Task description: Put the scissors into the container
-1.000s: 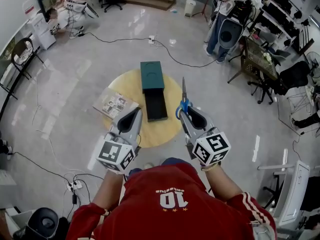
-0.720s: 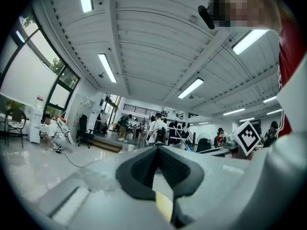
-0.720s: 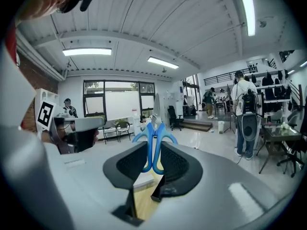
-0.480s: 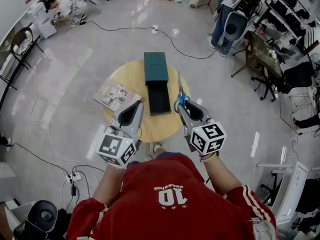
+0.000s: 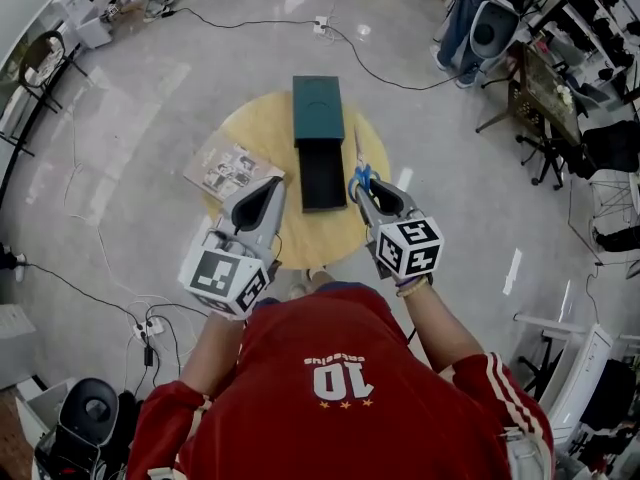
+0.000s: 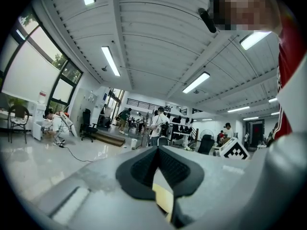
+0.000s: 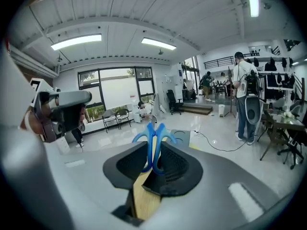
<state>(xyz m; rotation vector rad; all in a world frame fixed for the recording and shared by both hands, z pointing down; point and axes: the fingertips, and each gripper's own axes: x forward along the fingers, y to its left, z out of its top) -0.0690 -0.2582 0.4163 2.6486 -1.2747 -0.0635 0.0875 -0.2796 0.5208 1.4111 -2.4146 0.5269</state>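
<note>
The scissors (image 5: 357, 168) have blue handles, and their blades point away from me over the table. My right gripper (image 5: 363, 188) is shut on the handles (image 7: 154, 139), just right of the container's pulled-out dark drawer (image 5: 322, 176). The drawer juts toward me from the green box (image 5: 317, 108) on the round wooden table (image 5: 250, 133). My left gripper (image 5: 272, 185) hovers left of the drawer, and in the left gripper view its pads (image 6: 144, 164) meet at the tip with nothing between them.
A printed booklet (image 5: 228, 171) lies on the table's left edge. Cables (image 5: 250, 20) and a power strip (image 5: 150, 325) lie on the shiny floor, with chairs (image 5: 540, 98) and desks at the right. People stand far off in the room.
Both grippers have come down closer to the table. The right one has sunk further with the scissors, which now lie beside the drawer's right edge.
</note>
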